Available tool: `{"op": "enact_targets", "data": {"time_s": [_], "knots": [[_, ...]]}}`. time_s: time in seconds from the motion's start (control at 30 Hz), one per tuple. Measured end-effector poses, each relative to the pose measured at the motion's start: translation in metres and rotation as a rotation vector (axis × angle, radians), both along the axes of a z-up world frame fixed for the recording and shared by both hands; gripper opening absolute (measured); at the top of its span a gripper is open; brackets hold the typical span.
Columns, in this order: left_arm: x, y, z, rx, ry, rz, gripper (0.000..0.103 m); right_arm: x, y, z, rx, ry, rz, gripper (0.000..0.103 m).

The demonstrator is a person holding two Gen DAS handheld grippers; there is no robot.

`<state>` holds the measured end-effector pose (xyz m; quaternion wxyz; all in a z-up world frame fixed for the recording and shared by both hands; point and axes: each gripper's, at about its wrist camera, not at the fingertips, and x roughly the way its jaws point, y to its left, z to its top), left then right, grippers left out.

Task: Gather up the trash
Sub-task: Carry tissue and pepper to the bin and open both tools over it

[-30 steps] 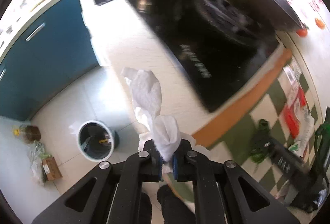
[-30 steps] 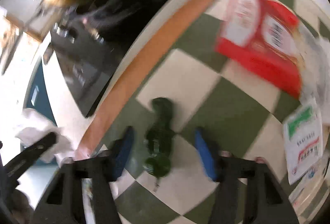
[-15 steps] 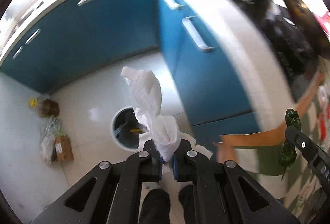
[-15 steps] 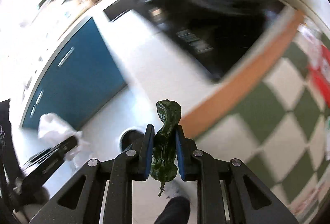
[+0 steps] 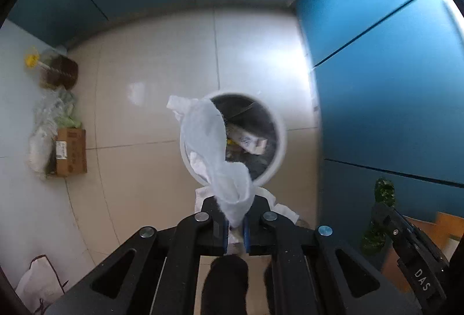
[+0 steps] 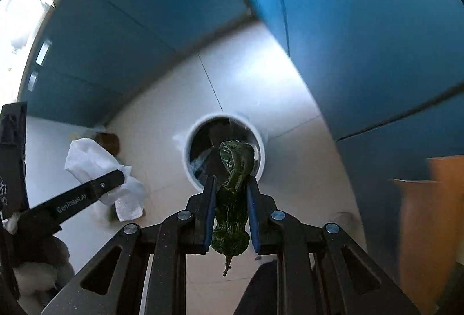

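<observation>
**Left wrist view: tissue and pepper held above the bin**

The white tissue [image 5: 220,152] is pinched at its lower end between the blue pads of the left tool [image 5: 235,228], whose jaws are almost fully closed on it; the crumpled paper rises from the pads and hangs over the open mouth of the round white bin [image 5: 279,141] on the floor. Inside the bin lie wrappers and other scraps. In the right wrist view, the right tool [image 6: 230,216] grips a wrinkled dark green pepper [image 6: 232,199] between its pads, the jaws having just been closing on it, narrowly apart around its body; the pepper's tip points toward the bin's mouth. Blue cabinets [image 5: 377,68] stand just beside the bin. A cardboard box [image 5: 71,152] and some bags sit by the wall at the floor's left edge.
</observation>
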<state>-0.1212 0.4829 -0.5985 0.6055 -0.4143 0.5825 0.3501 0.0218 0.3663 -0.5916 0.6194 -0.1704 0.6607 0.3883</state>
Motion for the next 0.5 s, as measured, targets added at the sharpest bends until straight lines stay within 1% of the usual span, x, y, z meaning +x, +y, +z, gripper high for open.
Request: {"op": "enact_targets", "data": {"time_s": [0.03, 0.07, 0.1, 0.13, 0.17, 0.2, 0.27, 0.37, 0.43, 0.5], "knots": [[-0.004, 0.004, -0.020, -0.015, 0.003, 0.001, 0.005, -0.003, 0.008, -0.027, -0.012, -0.003, 0.012, 0.021], [-0.008, 0.009, -0.043, -0.037, -0.002, 0.003, 0.005, -0.005, 0.015, -0.047, -0.019, -0.003, 0.022, 0.021], [-0.012, 0.012, -0.062, -0.056, -0.005, 0.006, 0.005, -0.009, 0.023, -0.077, -0.026, 0.001, 0.032, 0.021], [-0.016, 0.017, -0.091, -0.084, -0.007, 0.012, 0.005, -0.013, 0.029, -0.095, -0.030, 0.001, 0.040, 0.021], [-0.020, 0.020, -0.111, -0.112, -0.018, 0.023, 0.005, -0.018, 0.030, -0.112, -0.034, -0.001, 0.049, 0.021], [-0.021, 0.022, -0.124, -0.130, -0.025, 0.032, 0.005, -0.019, 0.035, -0.133, -0.040, -0.002, 0.057, 0.021], [-0.027, 0.025, -0.160, -0.174, -0.039, 0.054, 0.005, -0.022, 0.038, -0.168, -0.052, 0.004, 0.070, 0.021], [-0.031, 0.025, -0.194, -0.229, -0.066, 0.079, 0.005, -0.025, 0.043, -0.212, -0.085, 0.008, 0.089, 0.021], [-0.030, 0.023, -0.204, -0.250, -0.084, 0.086, 0.007, -0.029, 0.041, -0.231, -0.101, 0.025, 0.091, 0.021], [-0.032, 0.021, -0.209, -0.281, -0.122, 0.104, 0.009, -0.029, 0.040, -0.242, -0.109, 0.043, 0.093, 0.021]]}}
